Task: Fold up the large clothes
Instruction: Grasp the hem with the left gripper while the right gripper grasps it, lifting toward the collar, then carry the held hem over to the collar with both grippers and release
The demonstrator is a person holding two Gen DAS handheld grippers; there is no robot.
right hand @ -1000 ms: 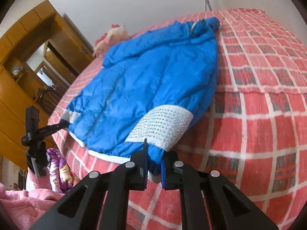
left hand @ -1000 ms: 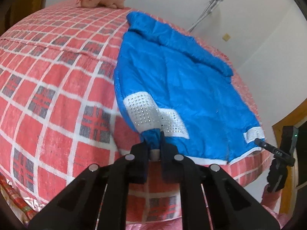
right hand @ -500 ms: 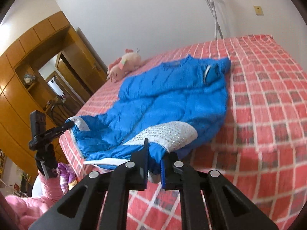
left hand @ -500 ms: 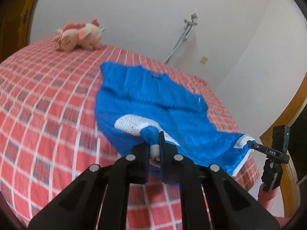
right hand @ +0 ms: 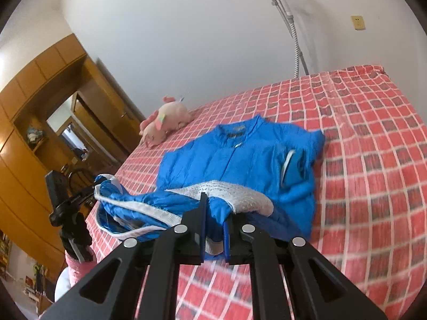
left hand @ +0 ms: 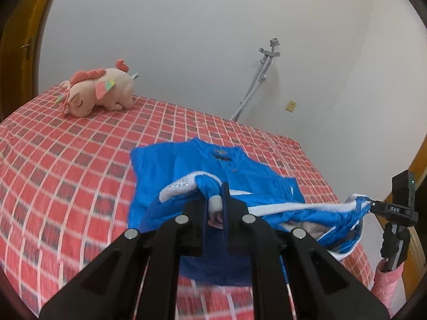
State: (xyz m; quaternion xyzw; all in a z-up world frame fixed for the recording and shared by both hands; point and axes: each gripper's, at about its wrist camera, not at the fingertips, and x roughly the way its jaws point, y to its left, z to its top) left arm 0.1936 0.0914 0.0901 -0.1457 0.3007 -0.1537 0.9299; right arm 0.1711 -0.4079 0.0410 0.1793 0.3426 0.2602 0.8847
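Both hand-held grippers (left hand: 216, 208) (right hand: 215, 229) clamped, raised.

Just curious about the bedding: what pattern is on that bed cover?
The bed cover is a red check with white grid lines and grey squares, clearest in the right wrist view.

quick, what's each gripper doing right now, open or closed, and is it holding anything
Left gripper: closed, fingers pinching the hem corner of the blue jacket.
Right gripper: closed, fingers pinching the jacket's other hem corner.
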